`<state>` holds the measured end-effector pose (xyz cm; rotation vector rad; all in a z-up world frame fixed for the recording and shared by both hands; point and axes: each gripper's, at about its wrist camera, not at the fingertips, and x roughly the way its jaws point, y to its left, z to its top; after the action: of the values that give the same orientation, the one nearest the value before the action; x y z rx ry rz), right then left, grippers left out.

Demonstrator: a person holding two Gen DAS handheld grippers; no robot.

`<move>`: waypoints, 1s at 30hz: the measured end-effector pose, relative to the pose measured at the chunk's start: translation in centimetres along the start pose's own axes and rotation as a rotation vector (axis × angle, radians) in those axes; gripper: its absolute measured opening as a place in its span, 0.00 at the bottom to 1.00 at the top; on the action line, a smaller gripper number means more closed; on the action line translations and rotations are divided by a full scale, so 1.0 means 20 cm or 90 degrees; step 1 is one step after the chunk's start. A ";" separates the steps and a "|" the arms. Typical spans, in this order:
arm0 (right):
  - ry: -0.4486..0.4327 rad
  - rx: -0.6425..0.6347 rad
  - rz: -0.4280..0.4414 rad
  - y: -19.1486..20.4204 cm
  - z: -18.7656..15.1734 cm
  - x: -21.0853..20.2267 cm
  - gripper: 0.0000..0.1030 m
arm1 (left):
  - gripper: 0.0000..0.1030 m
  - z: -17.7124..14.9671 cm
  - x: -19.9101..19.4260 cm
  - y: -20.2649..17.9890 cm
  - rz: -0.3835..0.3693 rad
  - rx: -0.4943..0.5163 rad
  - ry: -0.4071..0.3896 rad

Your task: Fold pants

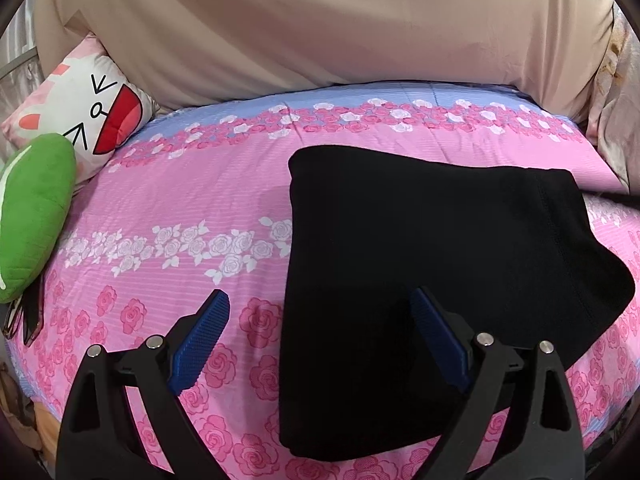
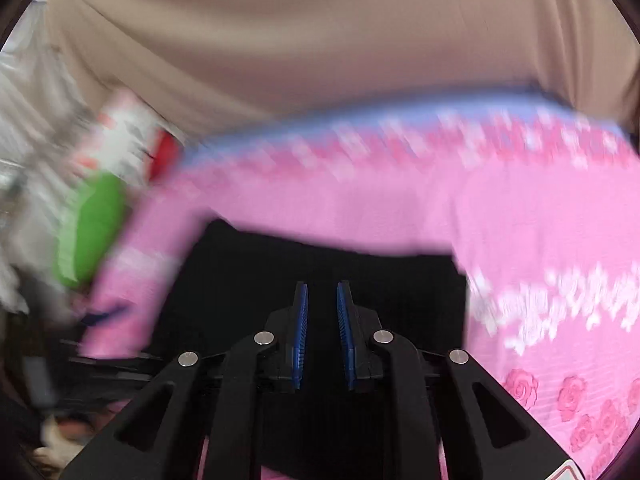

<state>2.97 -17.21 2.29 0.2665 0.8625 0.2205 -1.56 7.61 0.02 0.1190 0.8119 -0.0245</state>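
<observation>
The black pants lie folded into a compact block on the pink rose-print bedspread, right of centre in the left wrist view. My left gripper is open and empty, hovering over the pants' near left edge. In the blurred right wrist view the pants are a dark patch straight ahead. My right gripper is over them with its blue pads a narrow gap apart, and I see nothing between them.
A cartoon-face pillow and a green cushion sit at the bed's left side. A beige curtain hangs behind the bed. A pale bundle of cloth lies at the far right.
</observation>
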 end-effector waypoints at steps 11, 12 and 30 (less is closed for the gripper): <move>-0.019 -0.082 0.159 0.49 0.28 -0.04 0.13 | 0.87 -0.01 0.05 0.01 -0.006 0.007 0.017; -0.005 -0.103 0.168 0.56 0.30 0.02 0.13 | 0.87 -0.01 0.04 0.02 -0.007 0.003 0.018; 0.001 -0.094 0.043 0.51 0.10 0.04 0.30 | 0.91 -0.07 -0.03 0.25 -0.018 -0.058 0.013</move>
<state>4.22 -7.57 6.27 0.1581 0.8349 0.3460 -2.68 12.79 -0.02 0.0223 0.8342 -0.0130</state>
